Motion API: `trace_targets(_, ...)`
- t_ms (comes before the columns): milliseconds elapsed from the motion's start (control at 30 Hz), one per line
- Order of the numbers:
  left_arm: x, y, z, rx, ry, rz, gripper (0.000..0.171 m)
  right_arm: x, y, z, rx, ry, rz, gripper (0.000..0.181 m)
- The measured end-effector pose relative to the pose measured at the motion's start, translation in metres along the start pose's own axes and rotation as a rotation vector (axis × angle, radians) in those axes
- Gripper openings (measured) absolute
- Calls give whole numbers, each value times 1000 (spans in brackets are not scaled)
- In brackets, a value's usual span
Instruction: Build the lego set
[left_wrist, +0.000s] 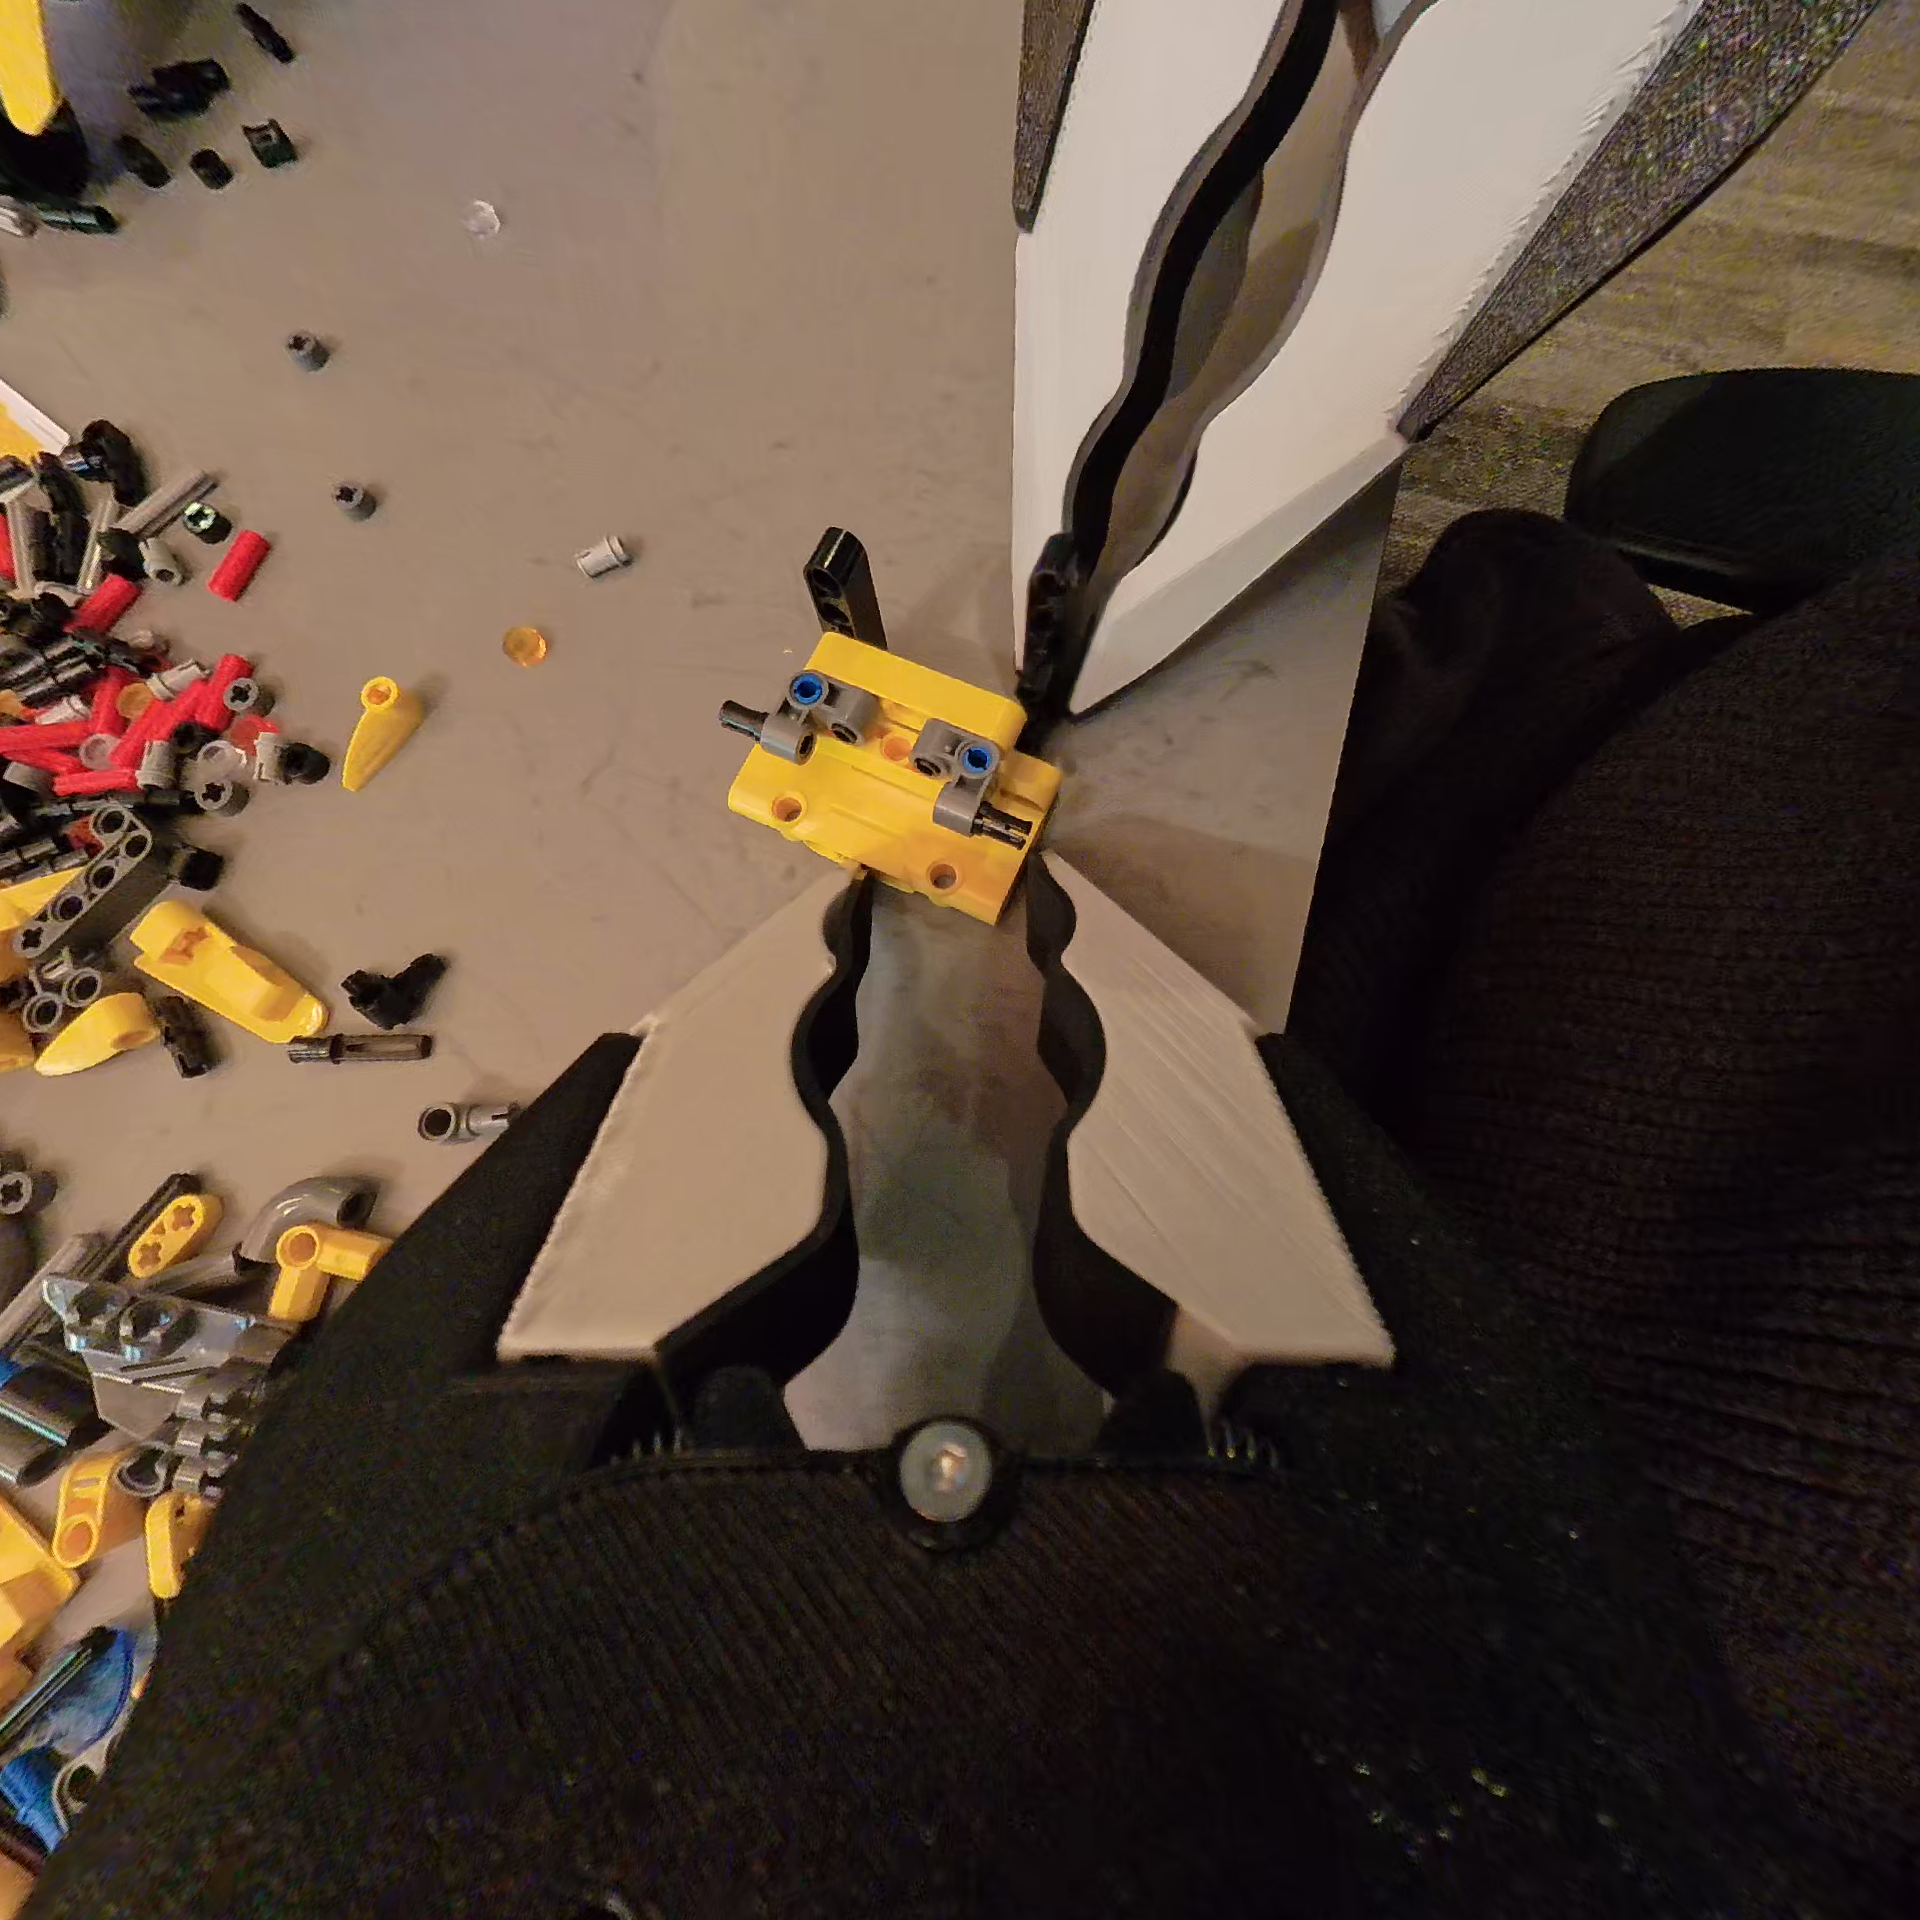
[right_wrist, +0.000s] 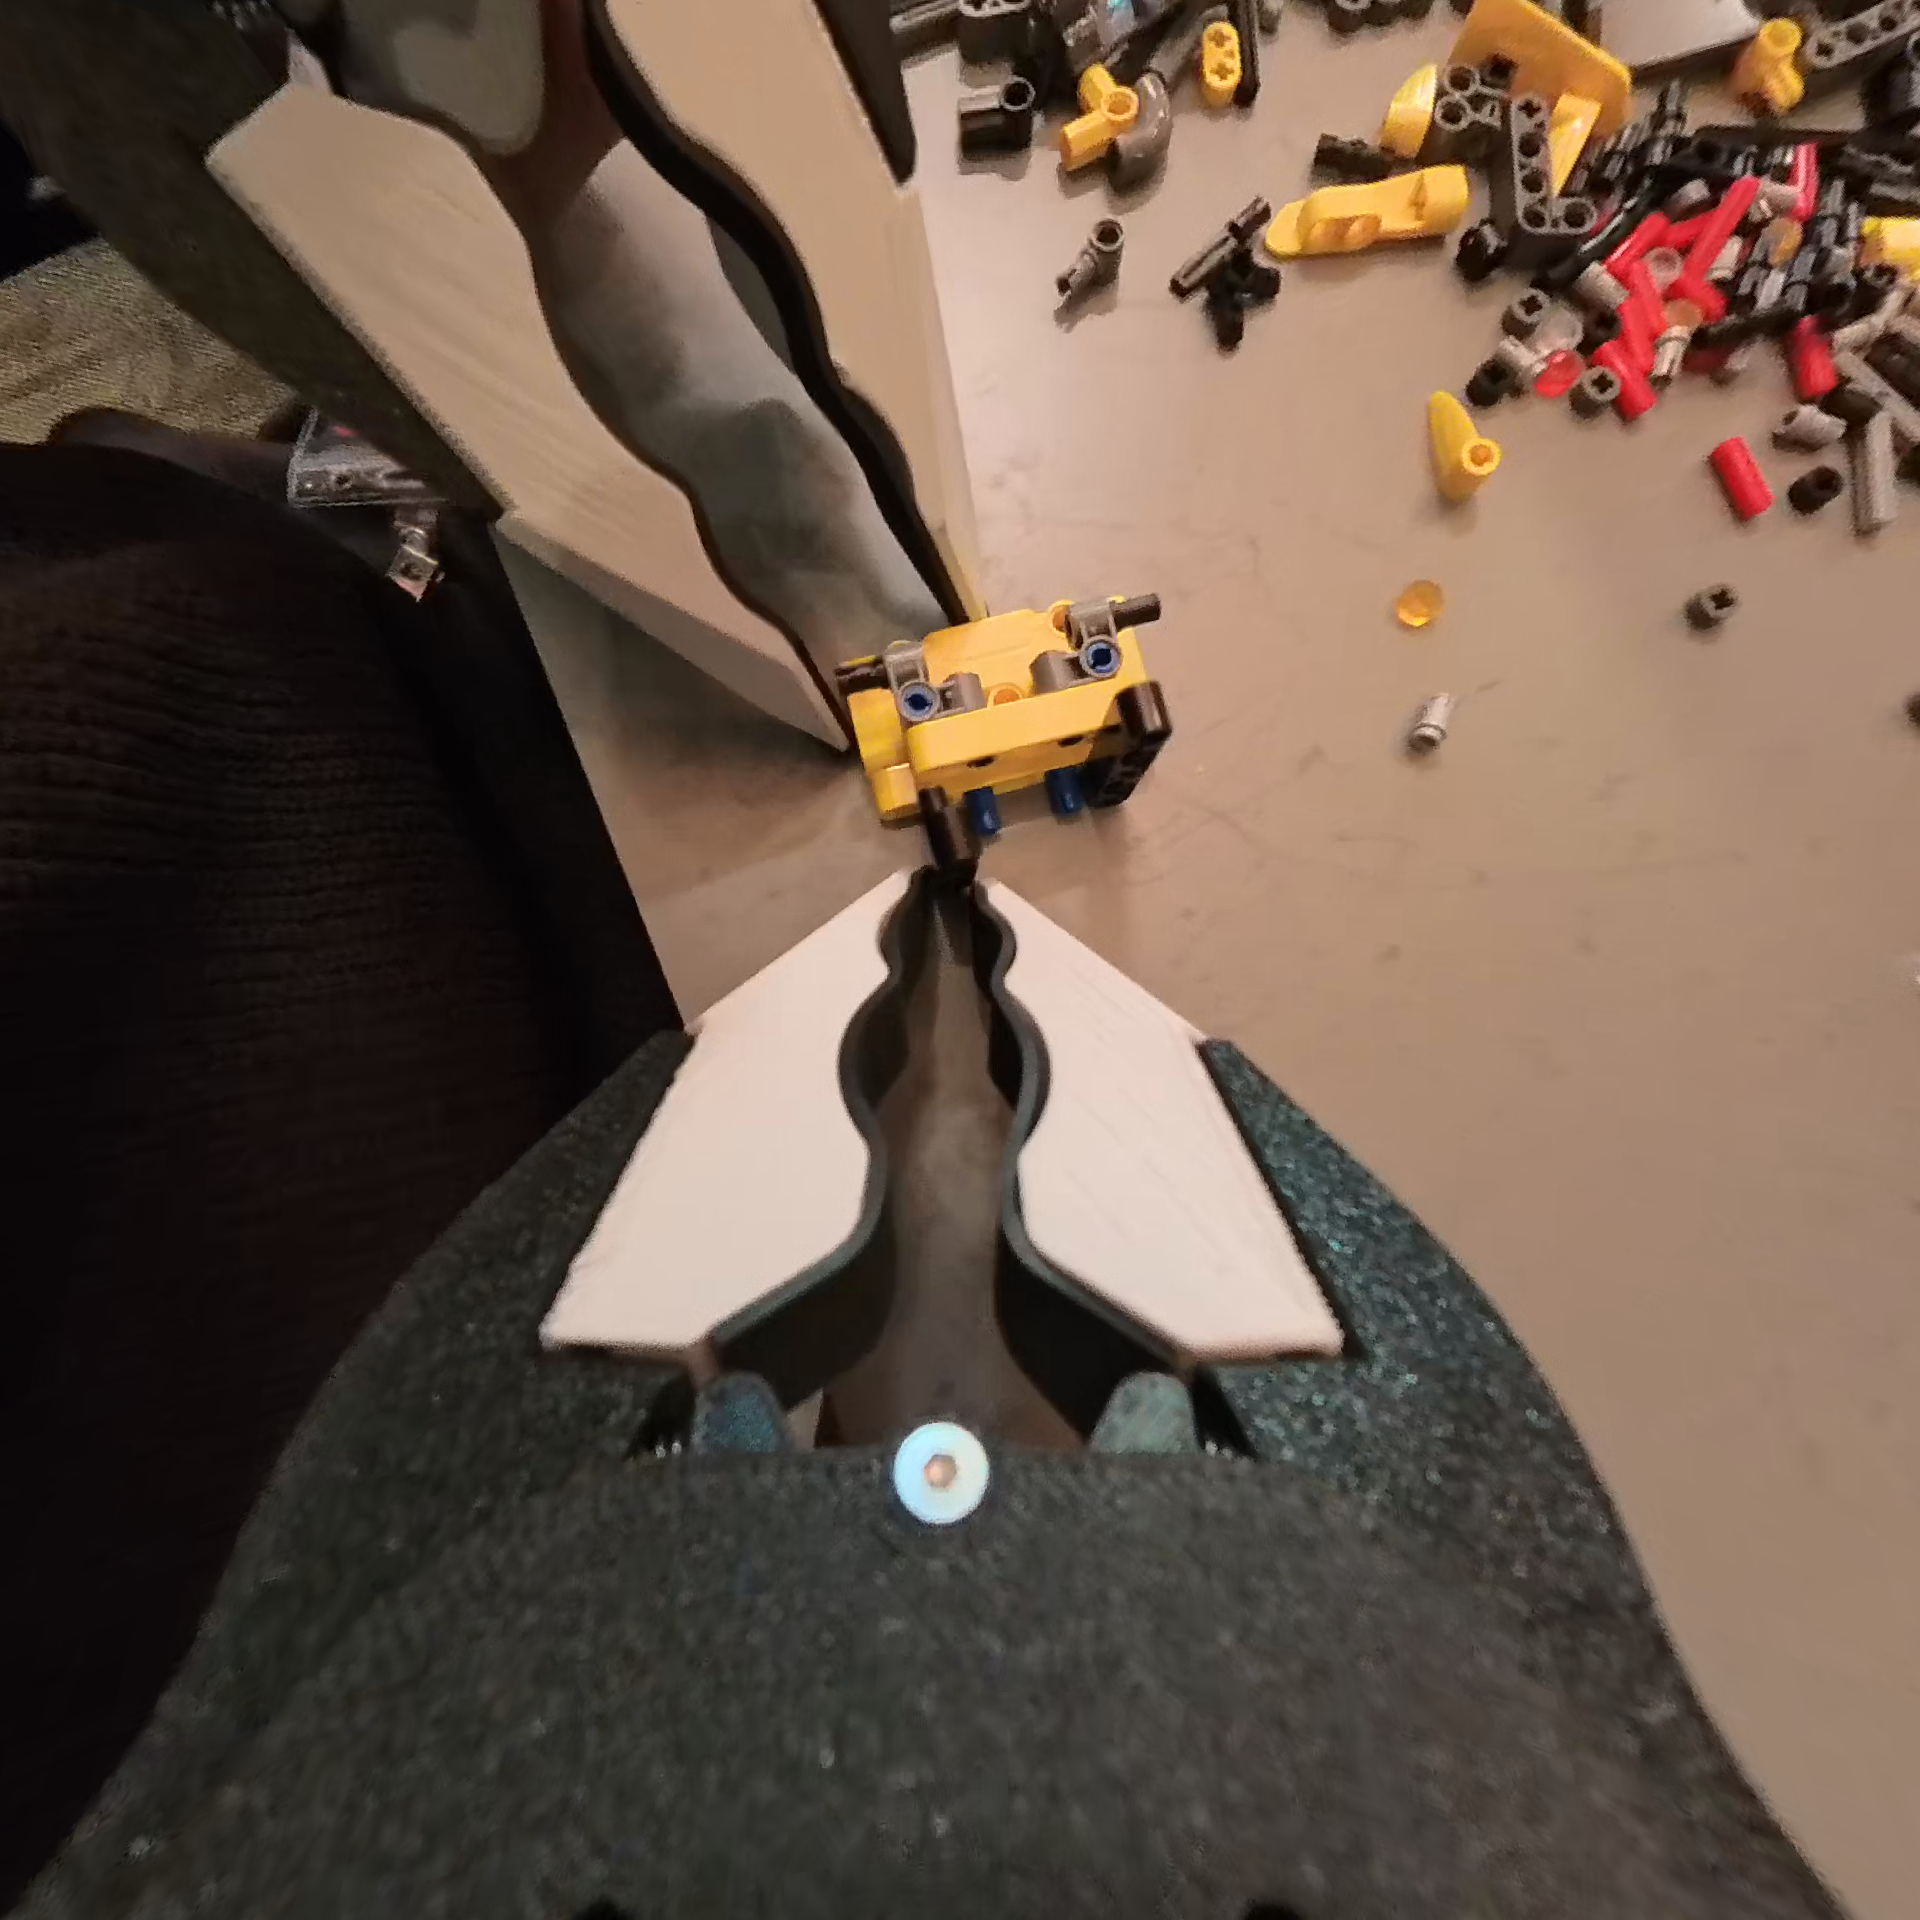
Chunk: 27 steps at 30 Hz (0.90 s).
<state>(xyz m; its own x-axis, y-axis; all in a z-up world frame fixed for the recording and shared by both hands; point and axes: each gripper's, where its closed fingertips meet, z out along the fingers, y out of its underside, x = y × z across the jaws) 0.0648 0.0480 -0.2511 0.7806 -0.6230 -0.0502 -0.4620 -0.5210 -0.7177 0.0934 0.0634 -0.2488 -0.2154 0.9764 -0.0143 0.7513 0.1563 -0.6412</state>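
While the small yellow block assembly (left_wrist: 891, 767) hangs just above the grey tabletop (left_wrist: 644, 343), the left gripper (left_wrist: 940, 883) clamps its near edge. The right gripper (right_wrist: 943, 881) pinches a black beam (right_wrist: 948, 831) fixed to its side. A loose pile of bricks (left_wrist: 114, 748) lies well apart.

Right tool (right_wrist: 948, 883) tips pinching yellow brick assembly's (right_wrist: 1003, 712) black pin (right_wrist: 948, 831)

Brick pile (left_wrist: 114, 748) cut off at left edge, black beam (left_wrist: 1044, 634) half hidden in right claw (left_wrist: 1049, 665)
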Motion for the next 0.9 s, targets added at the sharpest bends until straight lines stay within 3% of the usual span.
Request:
trace_targets(433,0,0,0,-1,-9,-21,28,1,-1,2,-117,114,38,6)
trace_targets(900,-1,0,1,-3,-64,-21,28,5,-2,3,-73,123,109,6)
